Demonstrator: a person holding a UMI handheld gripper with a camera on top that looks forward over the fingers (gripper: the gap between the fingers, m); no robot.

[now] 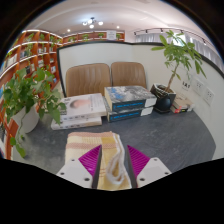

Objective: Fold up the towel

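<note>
Clamped between the two fingers of the gripper (111, 163) is the towel (107, 158), a pale cloth with cream and faint pink and green stripes. It hangs in folds down the middle of the gripper, and the magenta pads (90, 157) press on it from either side. The towel is held up in the air, above a grey floor (165, 130).

Beyond the fingers stands a brown two-seat sofa (102, 76) against a white wall (100, 52). Just in front of the sofa two stacks of flat boxes (105, 104) rest on the floor: a whitish stack on one side and a stack with blue and dark covers on the other. Printing shows on the box tops, but it is too small to read.

A leafy potted plant (27, 98) stands beside the whitish stack, and a taller one (175, 68) in a dark pot stands beside the blue stack. Shelves (30, 52) with red and orange items line the wall behind the first plant.
</note>
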